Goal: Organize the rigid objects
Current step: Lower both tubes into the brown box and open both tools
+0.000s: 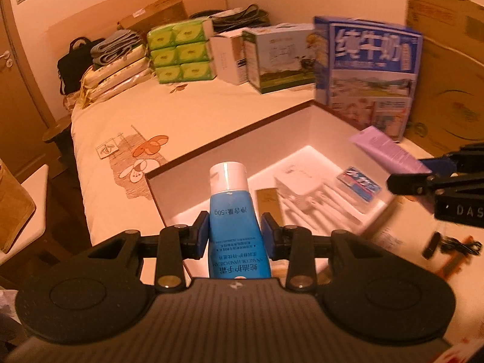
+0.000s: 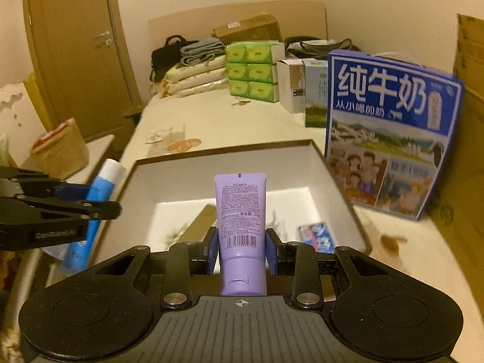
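Observation:
My left gripper (image 1: 235, 230) is shut on a blue hand-cream tube (image 1: 234, 220) with a white cap, held above the near edge of an open white box (image 1: 230, 139) with a brown rim. My right gripper (image 2: 241, 246) is shut on a purple tube (image 2: 241, 208), held over the same box (image 2: 224, 158). Inside the box lie a gold flat pack (image 1: 269, 201), a white tray of utensils (image 1: 311, 193) and a small blue-and-red pack (image 1: 360, 183). The right gripper with its purple tube (image 1: 390, 149) shows at the right of the left wrist view; the left gripper and blue tube (image 2: 99, 202) show at the left of the right wrist view.
The box sits on a bed with a patterned sheet (image 1: 127, 121). A large blue milk carton (image 2: 390, 133) stands right behind the box. Green tissue packs (image 1: 181, 51), more cartons (image 1: 281, 57), folded bedding and a black bag line the far side. A big cardboard box (image 1: 453, 69) stands at right.

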The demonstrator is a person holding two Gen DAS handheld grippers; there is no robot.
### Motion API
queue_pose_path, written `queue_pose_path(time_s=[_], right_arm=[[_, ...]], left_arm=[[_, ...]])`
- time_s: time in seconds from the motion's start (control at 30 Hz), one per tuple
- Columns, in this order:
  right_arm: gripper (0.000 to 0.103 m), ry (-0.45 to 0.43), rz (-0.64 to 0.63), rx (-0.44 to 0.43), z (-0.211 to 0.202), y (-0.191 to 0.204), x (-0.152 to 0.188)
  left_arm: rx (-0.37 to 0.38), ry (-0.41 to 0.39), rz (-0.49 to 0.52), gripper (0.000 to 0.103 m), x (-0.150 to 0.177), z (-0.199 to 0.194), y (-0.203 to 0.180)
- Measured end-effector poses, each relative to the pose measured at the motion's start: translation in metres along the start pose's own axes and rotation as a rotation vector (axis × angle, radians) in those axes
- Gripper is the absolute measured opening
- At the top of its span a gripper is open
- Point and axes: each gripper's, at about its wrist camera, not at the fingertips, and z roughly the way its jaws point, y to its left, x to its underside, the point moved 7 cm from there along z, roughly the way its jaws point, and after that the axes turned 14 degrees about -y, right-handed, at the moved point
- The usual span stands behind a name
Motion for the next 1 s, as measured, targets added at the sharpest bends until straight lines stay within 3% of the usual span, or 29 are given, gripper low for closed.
queue_pose_path(time_s=[0.43,0.63,0.73,0.87,1.0], right_arm=[[0.029,0.112,-0.014,0.08,0.1,-0.051,0.013],[0.029,0.117,-0.012,0.092,0.13,-0.06,0.022],[0.031,0.095,-0.034,0.102,0.136,-0.061,0.022],[0.05,0.067,0.015,0.106,0.127,-0.064,0.02],[0.053,0.049,0.082,0.082,0.102,-0.066,0.022]], left_arm=[[-0.045,0.106,0.003,0.032,0.014,0.096,0.026],[-0.049,0.131,0.009,0.033,0.029,0.121,0.029],[-0.046,0.127,0.024,0.033,0.034,0.127,0.027],[-0.03,0.109,0.028,0.035,0.034,0.122,0.024],[-0.016,0.098,0.017,0.043,0.029,0.109,0.021]])
